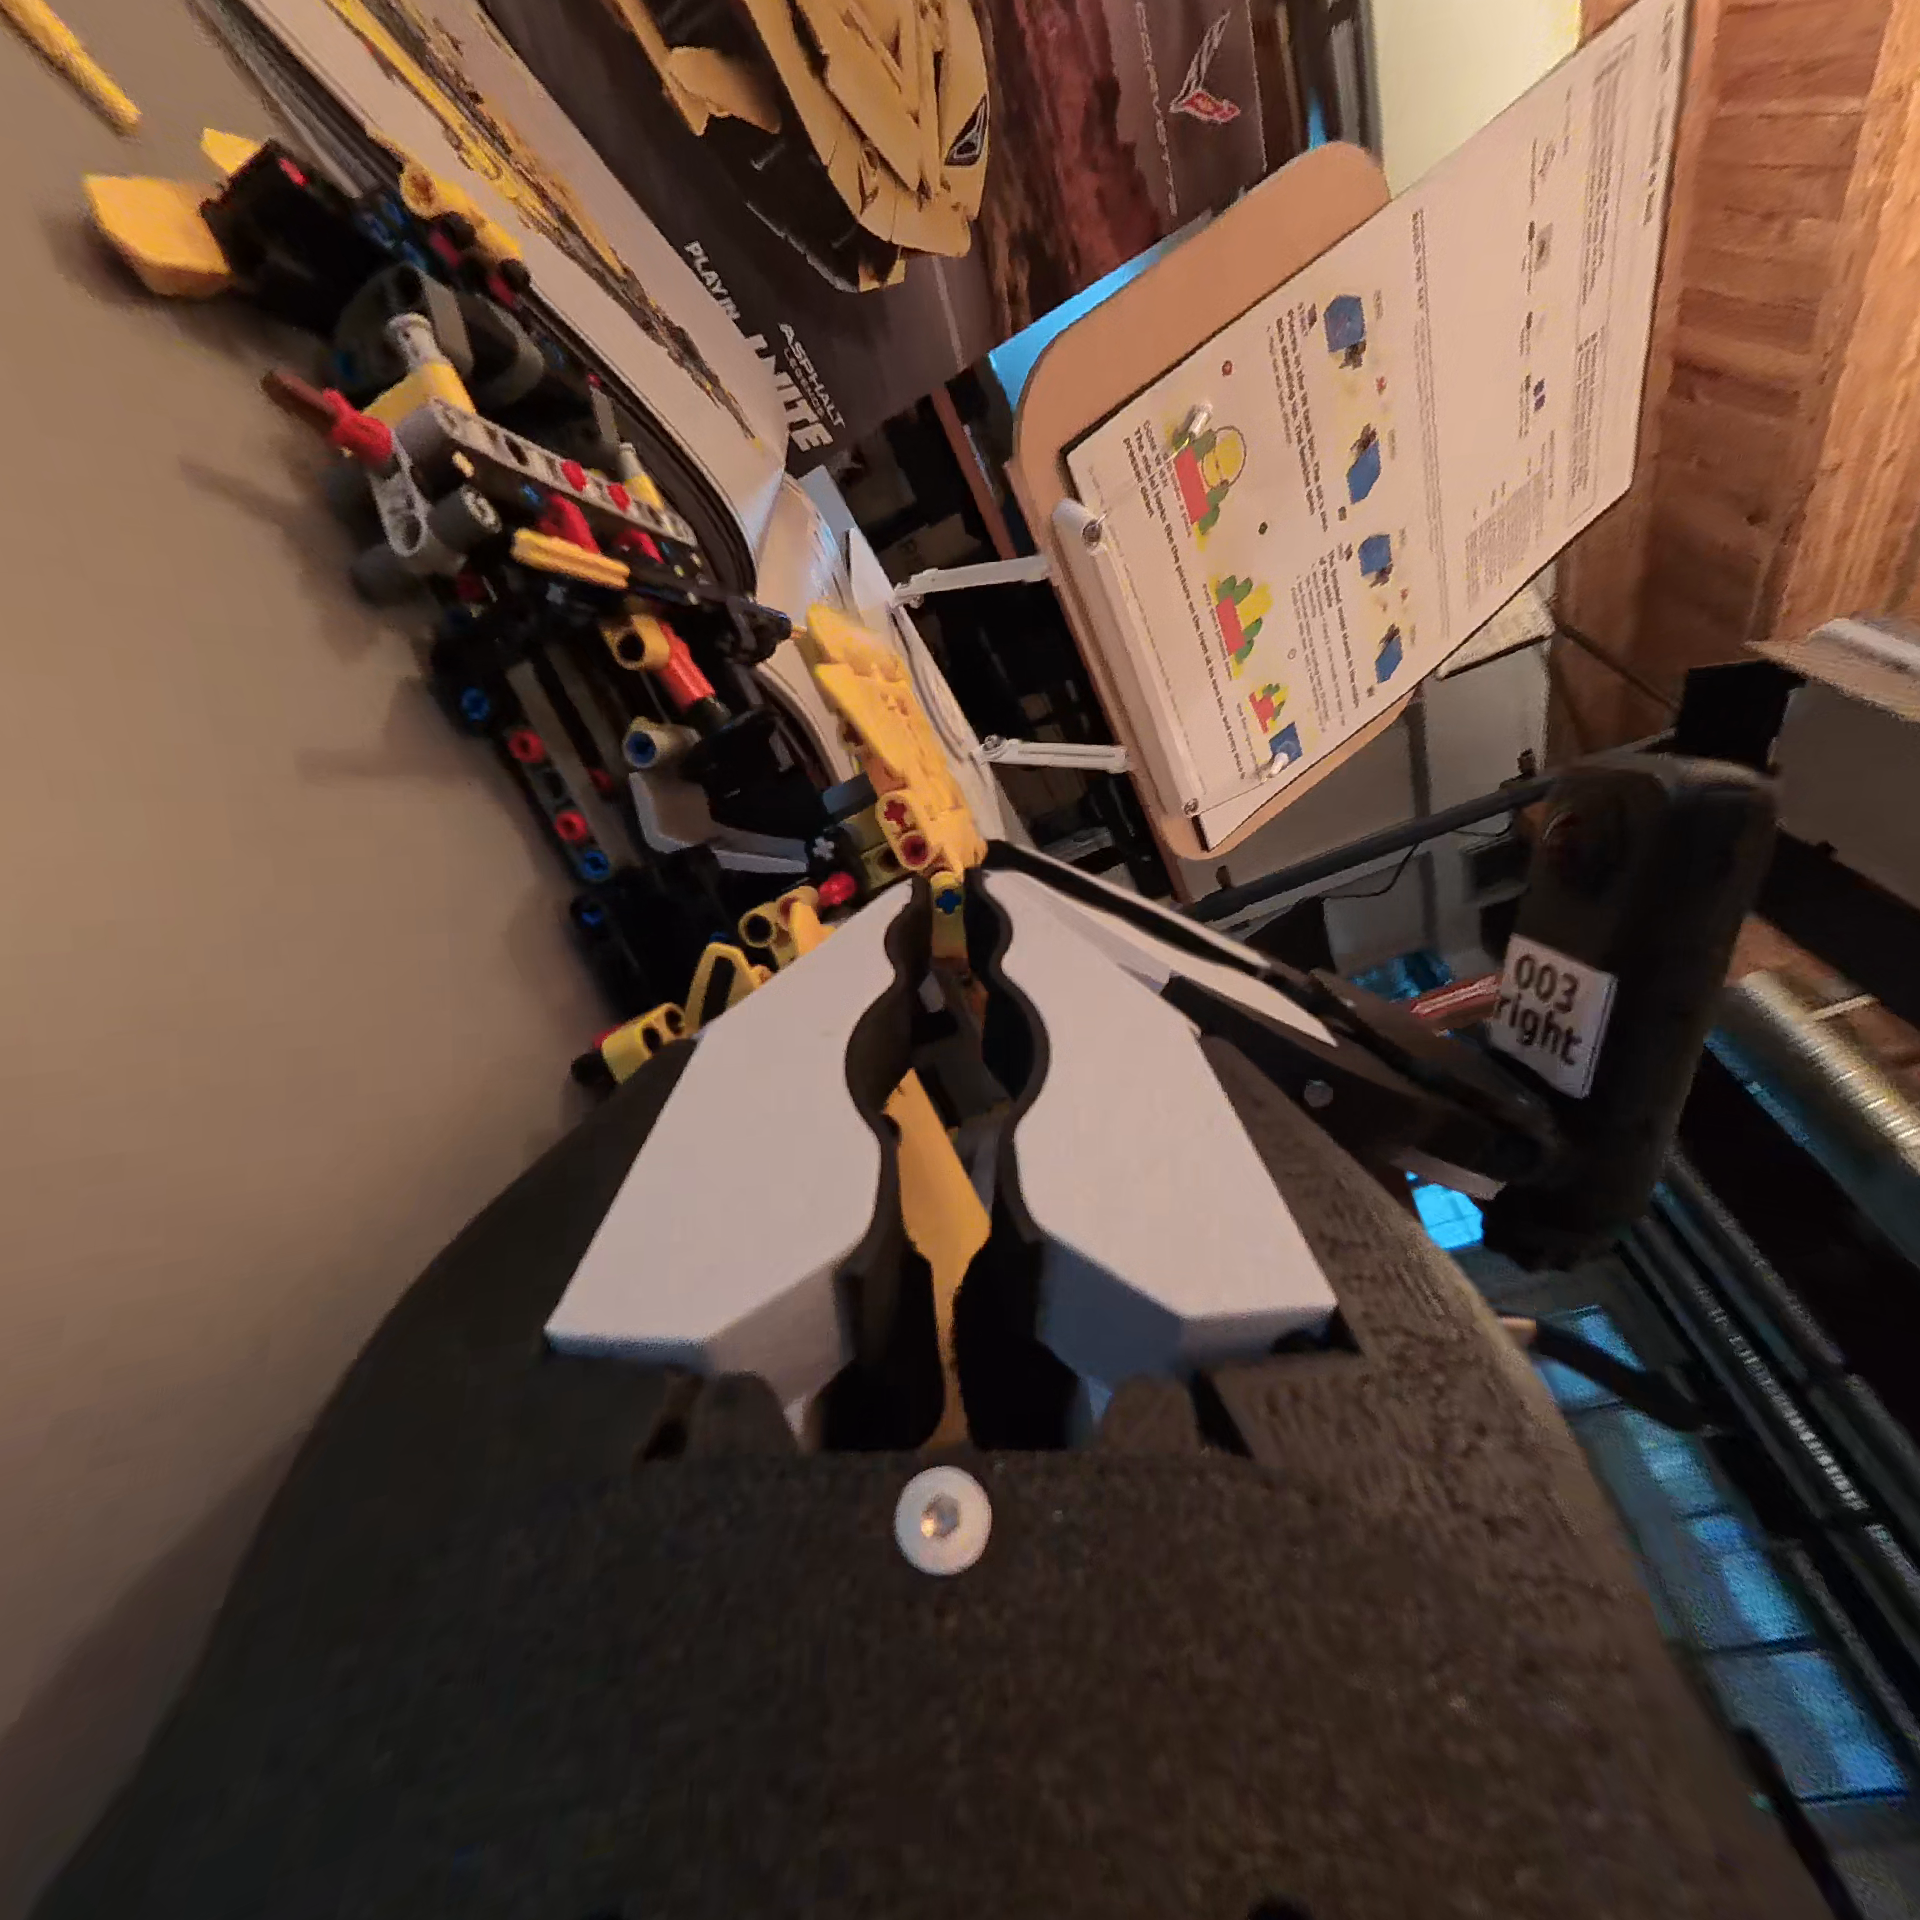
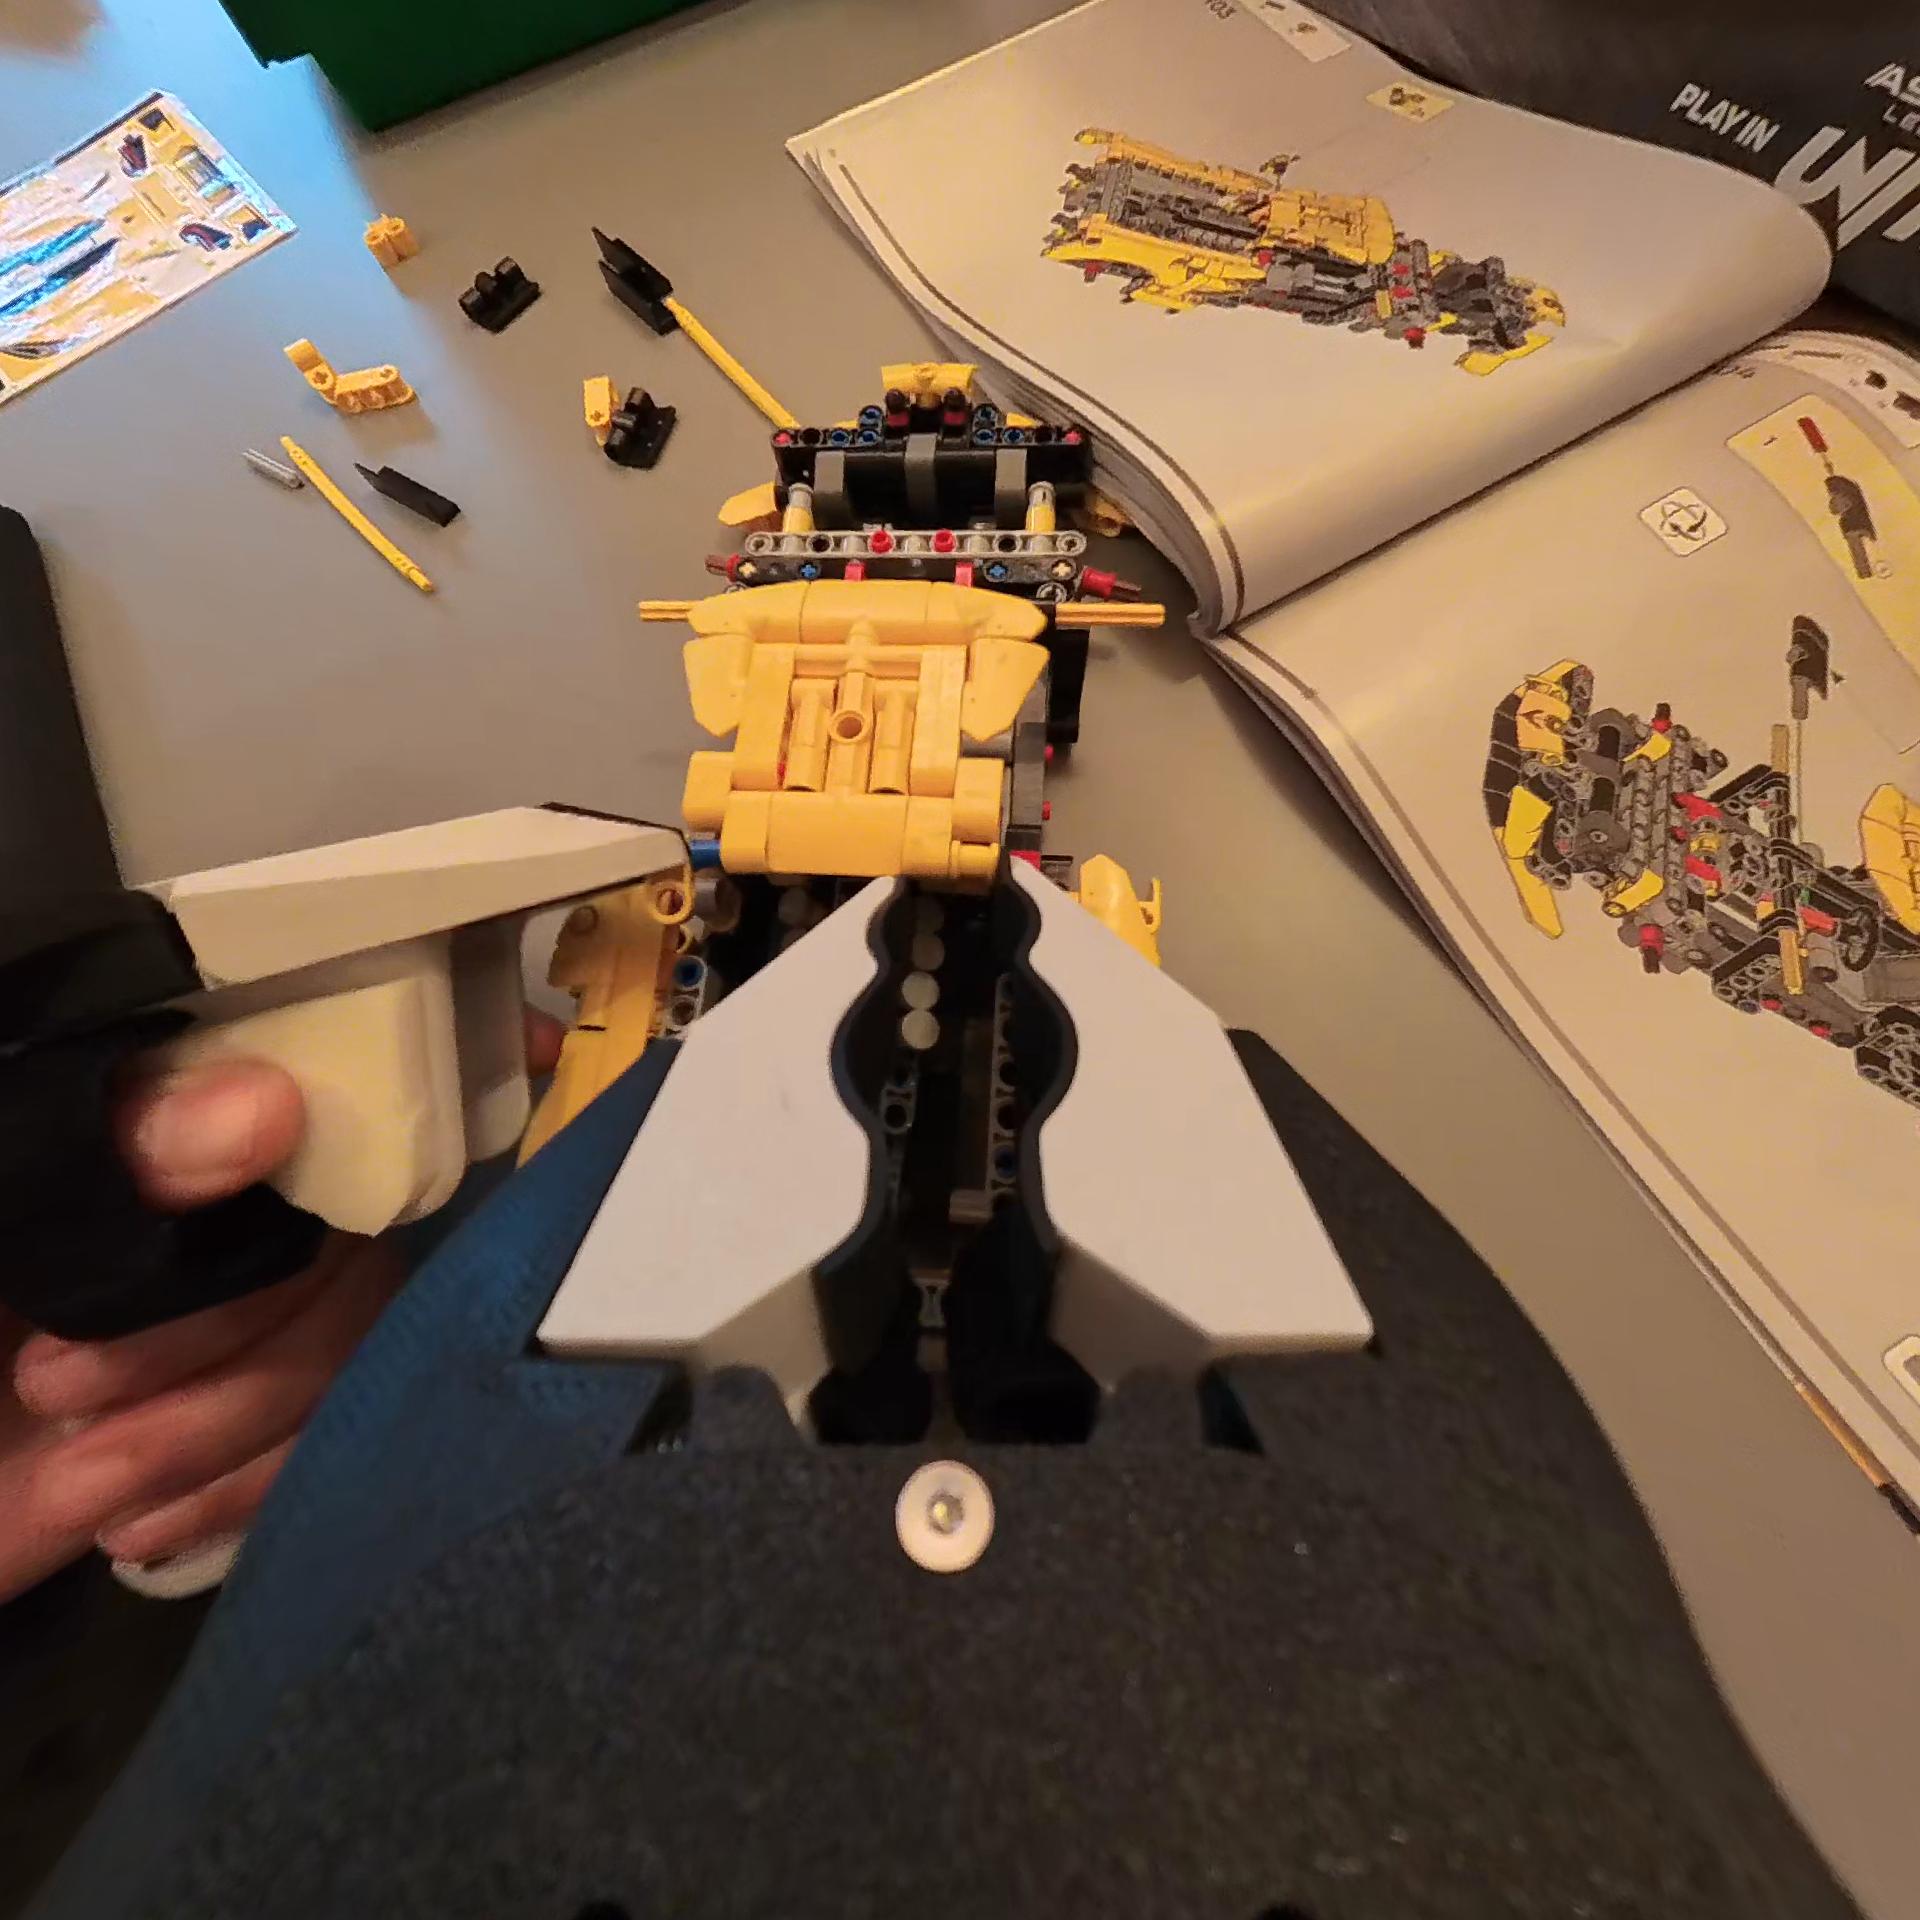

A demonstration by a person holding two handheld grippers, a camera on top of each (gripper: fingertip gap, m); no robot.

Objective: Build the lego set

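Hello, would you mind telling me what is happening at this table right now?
A person is building a yellow and black lego car on the grey table with two handheld grippers. The left gripper is closed on a part at the model's side; the right gripper sits slightly parted at its yellow roof section. Loose pieces and an open instruction booklet lie alongside.

Writing noted, wording not transcribed: a white rectangular paper label (image 1: 1548,1013) with black digits and one word sits on a black moulded housing (image 1: 1662,883). A dark cardboard box with a yellow car picture (image 1: 831,156) carries white block lettering and a brand emblem. A white printed sheet on a brown clipboard stand (image 1: 1351,468) holds blocks of small print, too blurred to read. On the counter (image 2: 260,675), the open grey-paged instruction booklet (image 2: 1351,260) shows small step numbers, and the glossy sticker sheet (image 2: 125,229) shows no legible marks.
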